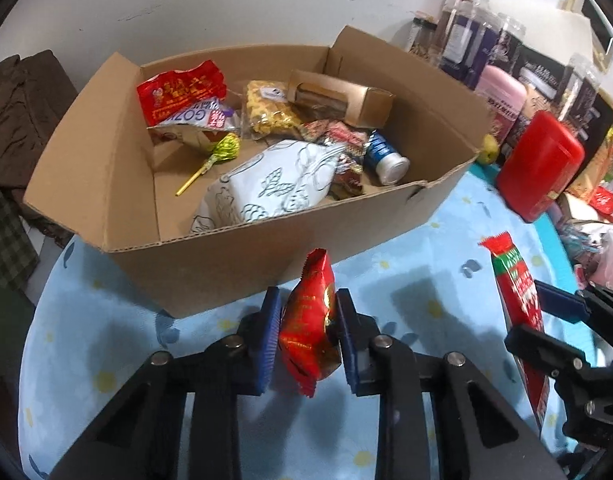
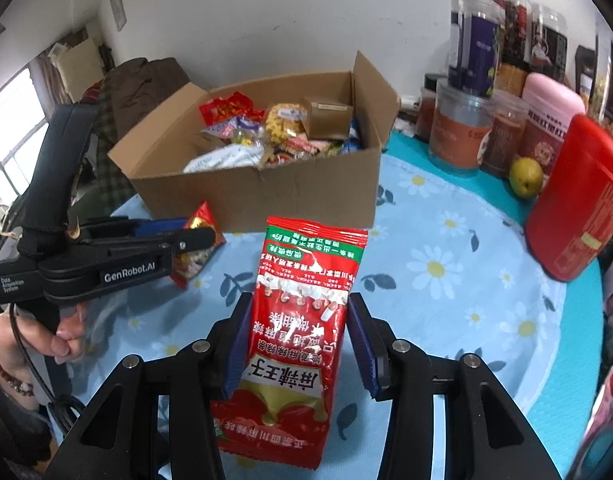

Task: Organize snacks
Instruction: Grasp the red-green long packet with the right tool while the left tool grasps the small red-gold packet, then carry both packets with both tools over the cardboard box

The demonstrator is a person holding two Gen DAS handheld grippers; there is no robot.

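Left tongs (image 1: pixel 308 334) pinch a small red snack packet (image 1: pixel 308 320) upright, its long axis pointing straight ahead at the cardboard box (image 1: pixel 234 256); the box's near wall lies just beyond the packet's tip, so this hand looks nearer to dropping in; right tongs (image 2: pixel 294 344) pinch a tall red-and-green snack bag (image 2: pixel 302 320) by its edges, long axis also aimed at the box, which stands farther off across the flowered tabletop (image 2: pixel 446 280); both likely need lifting over the near wall.

White wall (image 2: pixel 266 12), bright window (image 2: pixel 10 140)
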